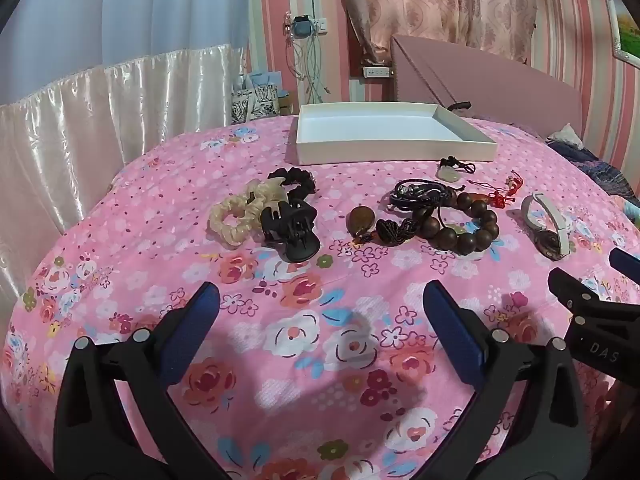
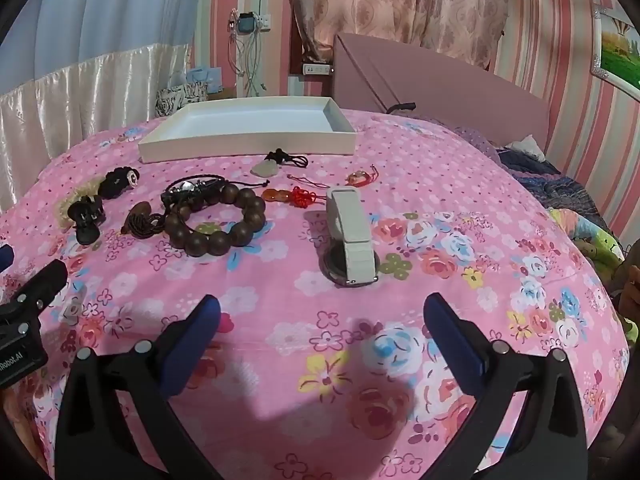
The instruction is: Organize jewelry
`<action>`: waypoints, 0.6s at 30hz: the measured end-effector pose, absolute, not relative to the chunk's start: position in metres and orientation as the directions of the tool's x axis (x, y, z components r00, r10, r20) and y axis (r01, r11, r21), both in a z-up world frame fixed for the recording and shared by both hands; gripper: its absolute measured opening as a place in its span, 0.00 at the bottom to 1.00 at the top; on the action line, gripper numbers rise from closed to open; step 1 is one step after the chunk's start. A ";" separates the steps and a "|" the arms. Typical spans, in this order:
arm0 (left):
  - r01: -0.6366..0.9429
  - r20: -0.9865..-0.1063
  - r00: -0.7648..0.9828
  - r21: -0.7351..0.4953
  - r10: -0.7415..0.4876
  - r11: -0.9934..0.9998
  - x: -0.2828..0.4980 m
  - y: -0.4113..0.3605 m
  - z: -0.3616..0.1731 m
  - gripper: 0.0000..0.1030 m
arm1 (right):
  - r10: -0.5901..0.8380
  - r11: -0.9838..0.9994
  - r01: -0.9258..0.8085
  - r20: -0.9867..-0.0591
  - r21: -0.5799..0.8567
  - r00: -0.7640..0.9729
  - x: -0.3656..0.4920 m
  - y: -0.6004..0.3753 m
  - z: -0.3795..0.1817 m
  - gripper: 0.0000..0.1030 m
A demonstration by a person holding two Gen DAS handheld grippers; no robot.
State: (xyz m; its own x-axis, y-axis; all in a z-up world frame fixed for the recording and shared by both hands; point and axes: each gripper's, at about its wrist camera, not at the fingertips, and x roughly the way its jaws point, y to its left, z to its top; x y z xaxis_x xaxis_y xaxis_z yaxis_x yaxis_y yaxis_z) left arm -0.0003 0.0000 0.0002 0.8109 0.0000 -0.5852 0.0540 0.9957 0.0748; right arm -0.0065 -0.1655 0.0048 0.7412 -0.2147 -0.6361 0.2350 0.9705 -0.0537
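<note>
Jewelry lies in a row on a pink floral bedspread. A white tray (image 1: 394, 148) stands empty behind it, also in the right wrist view (image 2: 248, 146). In the row are a cream scrunchie (image 1: 234, 216), a black hair claw (image 1: 290, 230), a brown bead bracelet (image 1: 464, 220) (image 2: 218, 220), a dark cord bracelet (image 1: 420, 194), a jade pendant (image 1: 450, 172) (image 2: 266, 168), a red knot charm (image 2: 304, 196) and a white-strap watch (image 1: 550, 224) (image 2: 350, 232). My left gripper (image 1: 320, 312) is open and empty, in front of the hair claw. My right gripper (image 2: 322, 320) is open and empty, just in front of the watch.
The right gripper's body (image 1: 588, 312) shows at the right edge of the left wrist view. A pink headboard (image 2: 440, 84) and crumpled bedding (image 2: 560, 188) lie at the back right. A satin curtain (image 1: 80, 128) hangs at the left.
</note>
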 end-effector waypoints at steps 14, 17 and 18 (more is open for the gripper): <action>0.046 -0.589 0.808 0.083 0.011 0.995 0.000 -0.001 -0.002 0.97 | -0.210 0.973 0.225 -0.633 -0.058 0.745 -0.004 -0.167 0.017 0.98; 0.039 -0.590 0.808 0.080 0.015 0.996 -0.001 0.000 -0.003 0.97 | -0.213 0.971 0.235 -0.628 -0.049 0.748 -0.010 -0.166 0.010 0.98; 0.039 -0.592 0.806 0.076 0.014 0.996 0.001 0.001 -0.002 0.97 | -0.213 0.971 0.236 -0.629 -0.049 0.748 -0.010 -0.166 0.010 0.98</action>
State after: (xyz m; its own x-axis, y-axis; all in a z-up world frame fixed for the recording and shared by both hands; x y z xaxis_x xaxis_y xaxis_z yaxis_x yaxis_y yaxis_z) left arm 0.0007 0.0013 -0.0021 0.8059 0.0139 -0.5919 0.0387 0.9963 0.0762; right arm -0.0097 -0.1658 0.0103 0.7476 -0.2133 -0.6289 0.2359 0.9705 -0.0488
